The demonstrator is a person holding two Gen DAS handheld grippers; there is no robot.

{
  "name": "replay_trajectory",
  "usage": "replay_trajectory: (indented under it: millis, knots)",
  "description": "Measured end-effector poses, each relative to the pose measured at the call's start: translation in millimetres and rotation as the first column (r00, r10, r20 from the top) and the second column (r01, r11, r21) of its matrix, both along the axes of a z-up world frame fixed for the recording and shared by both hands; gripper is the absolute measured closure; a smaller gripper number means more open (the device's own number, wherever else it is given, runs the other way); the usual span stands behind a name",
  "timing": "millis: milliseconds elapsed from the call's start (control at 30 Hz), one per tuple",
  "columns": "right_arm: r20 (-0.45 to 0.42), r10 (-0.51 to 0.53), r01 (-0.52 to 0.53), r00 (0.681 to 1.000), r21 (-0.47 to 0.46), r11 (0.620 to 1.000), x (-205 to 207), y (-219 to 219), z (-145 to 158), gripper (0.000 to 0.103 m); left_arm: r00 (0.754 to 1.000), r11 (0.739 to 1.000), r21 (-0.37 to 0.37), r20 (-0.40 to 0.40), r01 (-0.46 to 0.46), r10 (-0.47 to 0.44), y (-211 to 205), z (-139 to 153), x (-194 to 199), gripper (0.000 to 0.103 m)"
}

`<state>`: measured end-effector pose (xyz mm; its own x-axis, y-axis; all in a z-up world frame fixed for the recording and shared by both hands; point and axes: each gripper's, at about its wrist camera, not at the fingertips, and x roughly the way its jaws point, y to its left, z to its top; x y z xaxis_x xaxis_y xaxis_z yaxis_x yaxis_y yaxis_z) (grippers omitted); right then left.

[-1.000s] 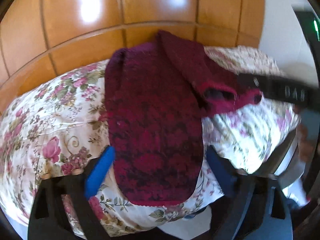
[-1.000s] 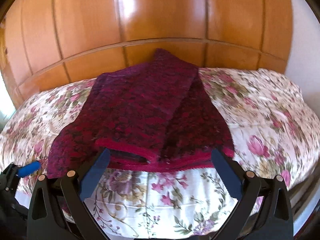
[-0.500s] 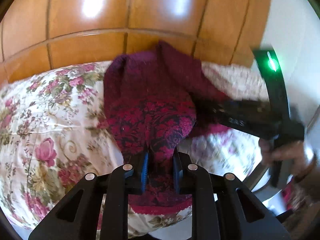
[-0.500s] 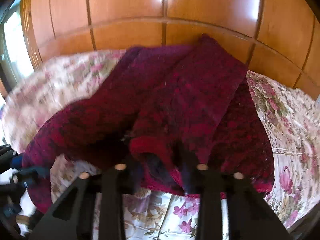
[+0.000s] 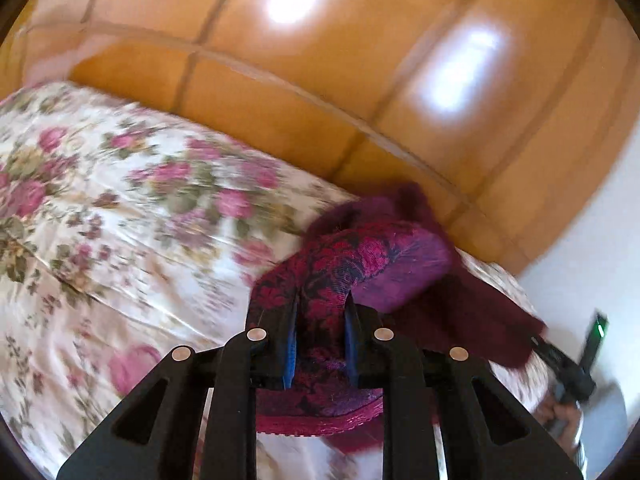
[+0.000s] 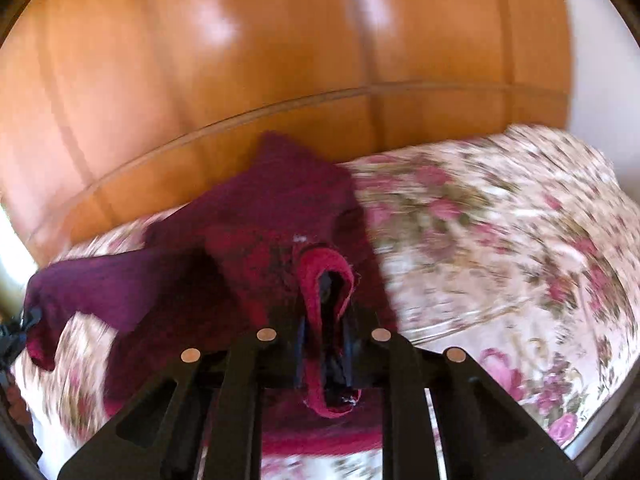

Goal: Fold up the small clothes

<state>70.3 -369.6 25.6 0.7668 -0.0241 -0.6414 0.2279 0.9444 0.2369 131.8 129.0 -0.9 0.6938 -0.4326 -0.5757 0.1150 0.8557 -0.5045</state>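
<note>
Floral-sheeted bed (image 5: 120, 216) — dark red knit garment (image 6: 272, 208) on it.

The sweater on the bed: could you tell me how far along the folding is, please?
Done: one sleeve already lies folded over the sweater. In hand: the left gripper pinches its bottom hem and the right gripper the red cuff end, both shut on cloth and lifting it off the floral bedspread. Left: carry the hem end over toward the wooden headboard, lay it flat and let go.
</note>
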Motion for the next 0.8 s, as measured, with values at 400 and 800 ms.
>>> replay_trajectory:
  millis: [400, 800]
  knots:
    - [-0.204, -0.346, 0.356, 0.916, 0.013, 0.934, 42.5, -140.1, -60.3, 0.090, 0.935, 0.954, 0.106, -0.195, -0.281, 0.297, 68.4, -49.1, 108.3, 0.081]
    - [-0.141, -0.278, 0.287, 0.950, 0.053, 0.956, 3.6, -114.5, -40.4, 0.021, 0.968, 0.972, -0.046, -0.105, -0.232, 0.227, 55.6, -32.7, 44.6, 0.022]
